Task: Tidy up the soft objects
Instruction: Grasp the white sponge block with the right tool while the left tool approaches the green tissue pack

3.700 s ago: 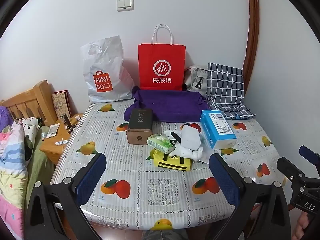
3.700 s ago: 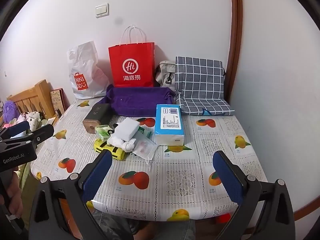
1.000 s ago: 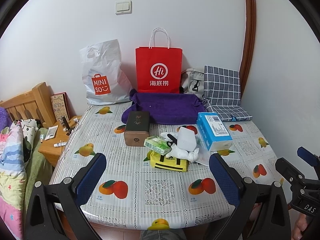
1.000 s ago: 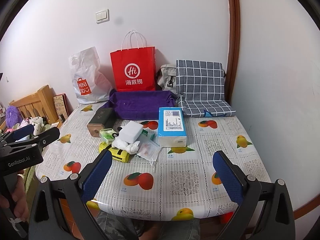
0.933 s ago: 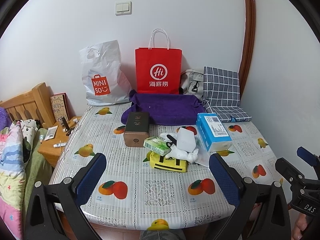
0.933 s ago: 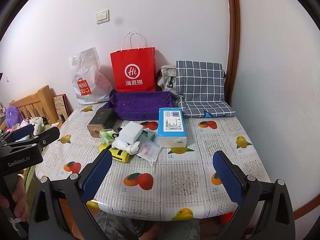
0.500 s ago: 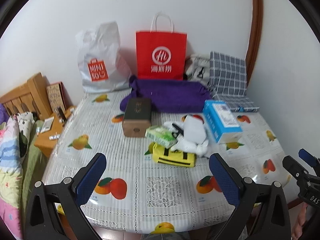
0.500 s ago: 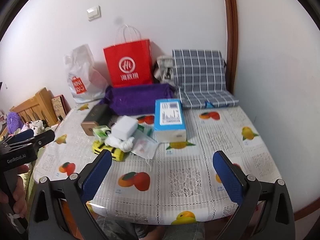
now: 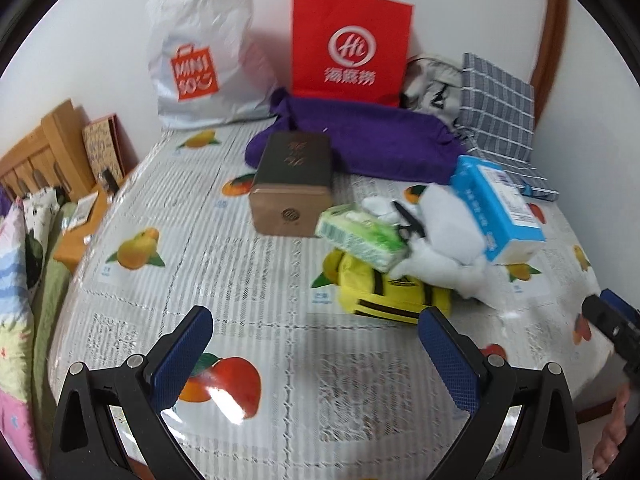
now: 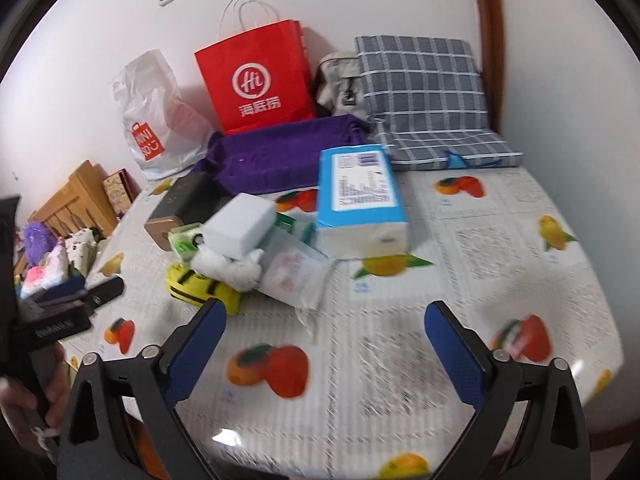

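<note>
Lying in a small heap in the middle of the counter are the soft things: a yellow pouch with black stripes at the bottom, a white fluffy bundle on top of it, and a green tissue pack leaning on its left side. A white block is seen resting on the bundle. A clear plastic packet is spread just beside the heap, on its right. A blue tissue box is placed beside the heap, on its right, and a brown box is placed to the left of it.

Behind them a purple cloth is laid across the counter. Against the wall a red paper bag, a white plastic bag, a grey bag and a checked cushion are lined up.

The left gripper is held over the near edge of the counter, near the pouch. Its fingers are spread wide apart and nothing is held. The right gripper is held low over the counter too, fingers wide apart, with nothing between them. A bed is seen at the left.
</note>
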Demonstrator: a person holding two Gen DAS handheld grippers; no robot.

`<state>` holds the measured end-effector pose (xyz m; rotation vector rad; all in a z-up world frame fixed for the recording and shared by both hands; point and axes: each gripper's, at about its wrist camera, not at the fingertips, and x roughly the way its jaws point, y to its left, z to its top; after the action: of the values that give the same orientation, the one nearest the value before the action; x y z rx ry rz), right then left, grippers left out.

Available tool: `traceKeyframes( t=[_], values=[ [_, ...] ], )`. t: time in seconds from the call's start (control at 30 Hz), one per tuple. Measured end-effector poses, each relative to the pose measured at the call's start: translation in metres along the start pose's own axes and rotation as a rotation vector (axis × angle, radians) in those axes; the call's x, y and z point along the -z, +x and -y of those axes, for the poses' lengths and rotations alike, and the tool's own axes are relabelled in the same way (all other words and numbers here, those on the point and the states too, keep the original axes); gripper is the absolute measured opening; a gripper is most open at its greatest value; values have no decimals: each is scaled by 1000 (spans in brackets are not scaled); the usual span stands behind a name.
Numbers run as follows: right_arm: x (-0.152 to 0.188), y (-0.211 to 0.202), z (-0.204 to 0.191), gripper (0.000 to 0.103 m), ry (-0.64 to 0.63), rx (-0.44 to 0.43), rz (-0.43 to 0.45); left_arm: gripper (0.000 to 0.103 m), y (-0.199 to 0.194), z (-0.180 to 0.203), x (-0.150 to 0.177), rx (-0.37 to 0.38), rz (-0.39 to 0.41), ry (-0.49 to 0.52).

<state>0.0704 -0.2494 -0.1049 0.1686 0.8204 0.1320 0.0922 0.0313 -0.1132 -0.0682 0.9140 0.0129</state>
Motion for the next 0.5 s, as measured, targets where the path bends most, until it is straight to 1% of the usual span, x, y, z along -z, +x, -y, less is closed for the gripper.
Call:
traceKeyframes(
  t=[0.07, 0.17, 0.3, 0.4, 0.5],
  values=[
    [-9, 10, -8, 93, -4, -32, -7, 103, 11, -9, 1, 6, -14, -21],
    [-25, 29, -25, 93, -9, -103, -5, 103, 24, -21, 1, 12, -25, -42],
    [-40, 55, -49, 93, -18, -146, -25, 102, 36, -34, 1, 14, -33, -49],
    [-49, 78, -64, 93, -59, -130, -58, 102, 42, -43, -2, 22, -38, -66],
    [-53, 98, -72, 93, -63, -128, -92, 102, 47, -49, -7, 48, -34, -85]
  ],
)
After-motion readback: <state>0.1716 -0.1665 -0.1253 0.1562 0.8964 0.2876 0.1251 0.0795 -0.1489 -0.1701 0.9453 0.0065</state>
